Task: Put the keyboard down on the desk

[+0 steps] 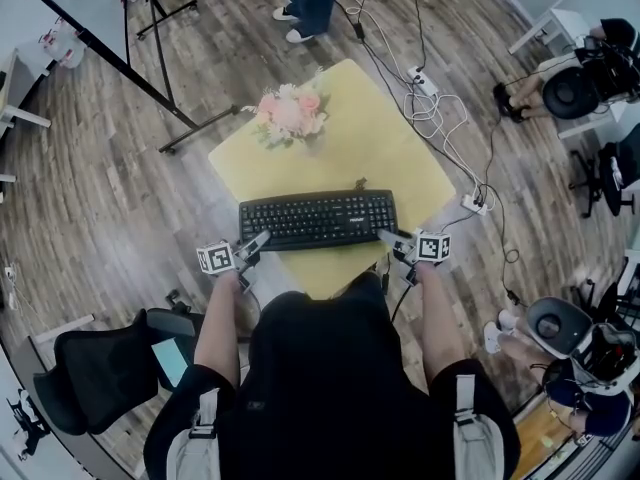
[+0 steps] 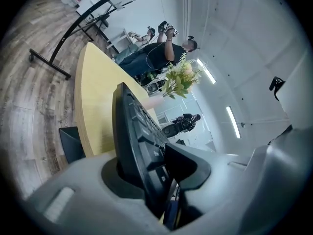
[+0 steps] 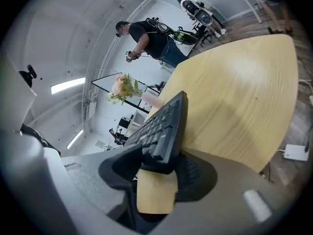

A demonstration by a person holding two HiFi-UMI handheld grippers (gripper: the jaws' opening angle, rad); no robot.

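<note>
Head view: left gripper (image 1: 260,242) and right gripper (image 1: 388,237) each clamp a keyboard (image 1: 318,218) end at frame centre — we set both ends level on the desk (image 1: 372,136) before letting go.

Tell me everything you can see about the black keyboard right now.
The keyboard is black, full-size and plastic-looking, keys facing up. It lies lengthwise over the near part of the yellow desk, roughly level. The left gripper is shut on its left end, the right gripper on its right end. Whether its underside rests on the desk cannot be told.
</note>
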